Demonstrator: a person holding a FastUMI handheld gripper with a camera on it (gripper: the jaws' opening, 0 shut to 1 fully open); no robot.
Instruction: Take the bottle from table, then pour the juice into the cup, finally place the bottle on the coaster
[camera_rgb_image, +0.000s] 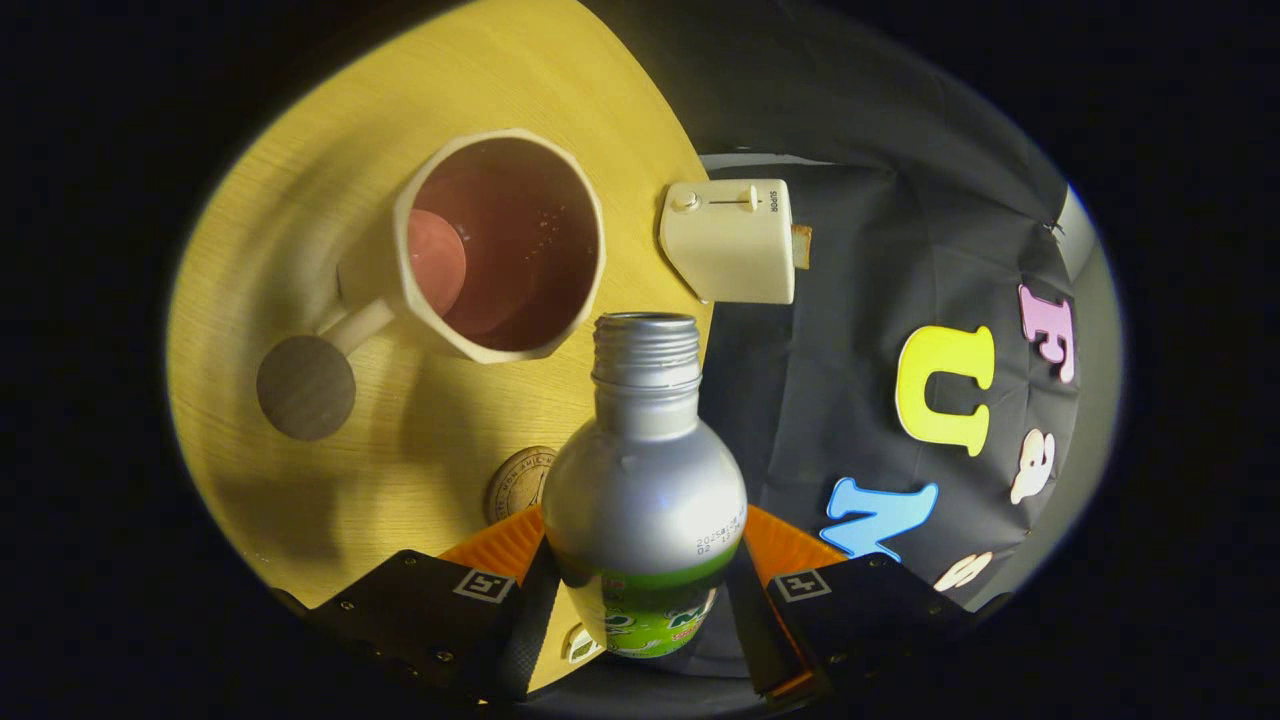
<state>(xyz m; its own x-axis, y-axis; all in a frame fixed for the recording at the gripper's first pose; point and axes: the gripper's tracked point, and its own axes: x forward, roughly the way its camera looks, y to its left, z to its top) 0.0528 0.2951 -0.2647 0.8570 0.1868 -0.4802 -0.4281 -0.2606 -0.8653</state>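
**Over the counter, a bottle tips toward the cup**

Between the fingers (645, 560) sits the bottle (645, 480), a silver metal one with a green label band low on its body, clamped from both sides, each finger pressing on its lower half. Its threaded neck is uncapped and points forward, the open mouth lying just short of the rim of the cup (500, 245). The whole view is tilted, so the wooden counter (300, 200) sweeps up and around behind the cup.

The cup, a cream faceted mug with a handle, stands on the counter beyond the fingers and shows its inside, which holds a reddish-pink liquid. Its handle reaches toward a dark round coaster (305, 387) that lies flat on the wood just beside it. Nearer the fingers, a second small round disc (520, 483) with a stamped pattern lies on the counter, partly hidden by the bottle's shoulder.

At the counter's edge, beside the cup, stands a small cream toaster (728, 240) with a knob and a slider on its face. Behind it hangs the booth's black cloth wall (850, 380).
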